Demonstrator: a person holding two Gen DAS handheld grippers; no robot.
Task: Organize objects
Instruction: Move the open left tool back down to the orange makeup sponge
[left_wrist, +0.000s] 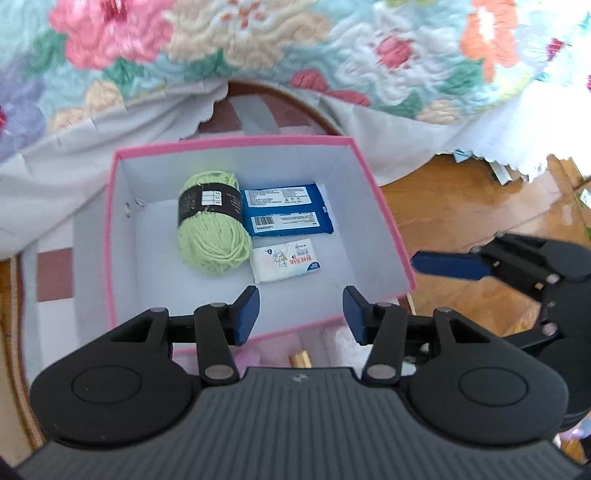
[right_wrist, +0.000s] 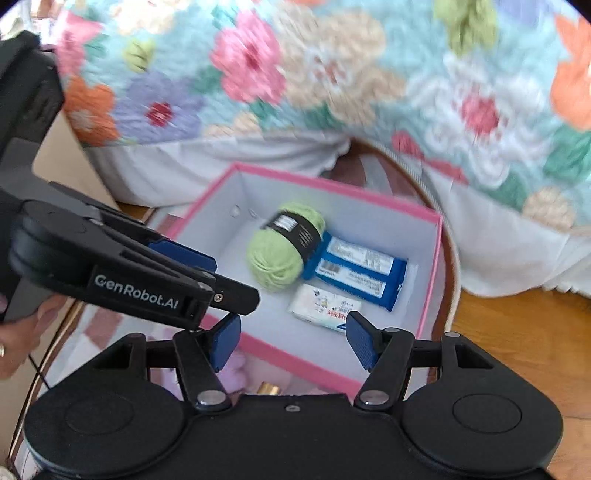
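Left wrist view, hand-held gripper (left_wrist: 301, 314) empty above pink box (left_wrist: 110, 229), yarn (left_wrist: 212, 225) inside.

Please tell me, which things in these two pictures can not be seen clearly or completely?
- Gold cylinder-shaped object before the pink-rimmed white cardboard box: both views, mostly hidden by the gripper bodies.
- Fluffy lilac object: right wrist view, hidden behind the right gripper.
- Print on the small white tissue packet: too small to read.
- Floral quilt: blurred.
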